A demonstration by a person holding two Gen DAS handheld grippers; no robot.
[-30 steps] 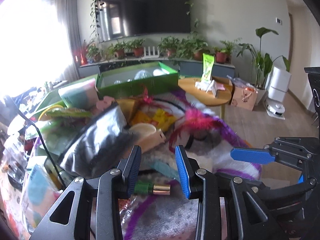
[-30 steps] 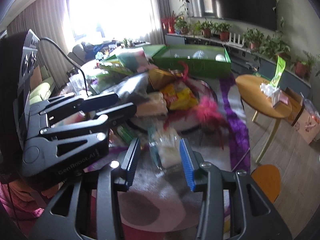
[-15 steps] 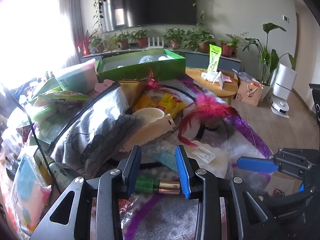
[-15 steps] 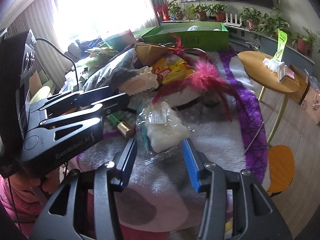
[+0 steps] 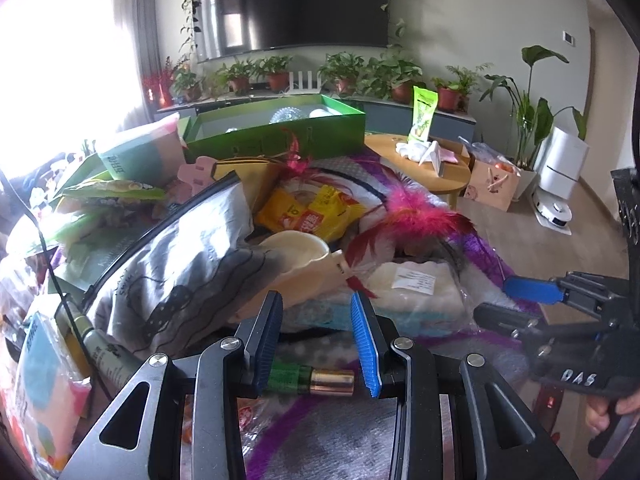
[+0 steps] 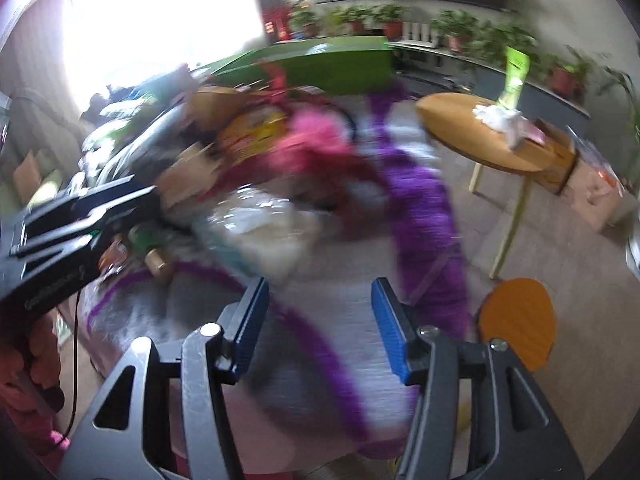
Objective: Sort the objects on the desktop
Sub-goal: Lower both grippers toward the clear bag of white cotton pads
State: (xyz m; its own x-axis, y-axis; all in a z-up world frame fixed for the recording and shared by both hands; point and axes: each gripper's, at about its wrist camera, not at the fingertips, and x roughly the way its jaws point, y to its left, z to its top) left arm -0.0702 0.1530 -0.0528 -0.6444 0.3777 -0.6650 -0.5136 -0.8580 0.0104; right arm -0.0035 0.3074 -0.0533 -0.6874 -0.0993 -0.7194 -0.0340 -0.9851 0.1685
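Only left-wrist view sharply shows the green-gold tube (image 5: 310,379).

Daylight from window (image 5: 48,60) at left, blown out to white glare. Left wrist view sharp, fisheye bend and dark vignette at corners. Right wrist view heavy motion blur, esp. pile centre; window (image 6: 160,20) overexposed too.

Both views are taken close above the cluttered worktop (image 5: 320,432), angled downward past each gripper. Shared: green box (image 5: 280,136) (image 6: 340,64), pink feathers (image 5: 416,212) (image 6: 316,148), round side table (image 5: 416,172) (image 6: 480,144).
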